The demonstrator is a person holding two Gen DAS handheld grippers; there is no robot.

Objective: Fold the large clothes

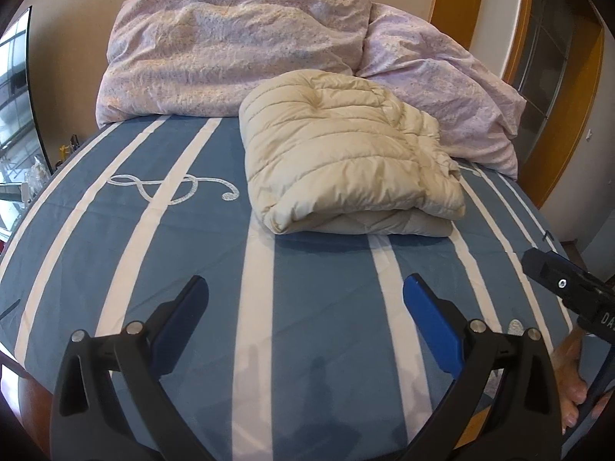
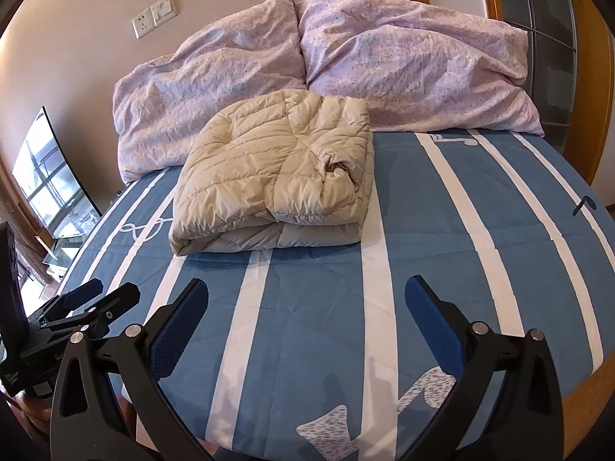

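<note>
A beige quilted down jacket point(image 1: 346, 153) point(image 2: 276, 176) lies folded into a thick rectangular bundle on the blue bed sheet with white stripes point(image 1: 315, 307) point(image 2: 423, 253). My left gripper point(image 1: 305, 292) hovers open over the sheet, short of the bundle's near edge, with nothing between its fingers. My right gripper point(image 2: 305, 296) is open too, also on the near side of the bundle and holding nothing. In the left wrist view the right gripper's body point(image 1: 569, 288) shows at the right edge. The right wrist view catches the left gripper point(image 2: 88, 303) at the lower left.
A rumpled lilac duvet point(image 1: 238, 46) point(image 2: 346, 61) is piled along the head of the bed, just behind the jacket. A wall with a socket and switch point(image 2: 155, 15) stands behind it. A mirror or window pane point(image 2: 50, 176) is left of the bed. A hand point(image 1: 574, 384) shows at lower right.
</note>
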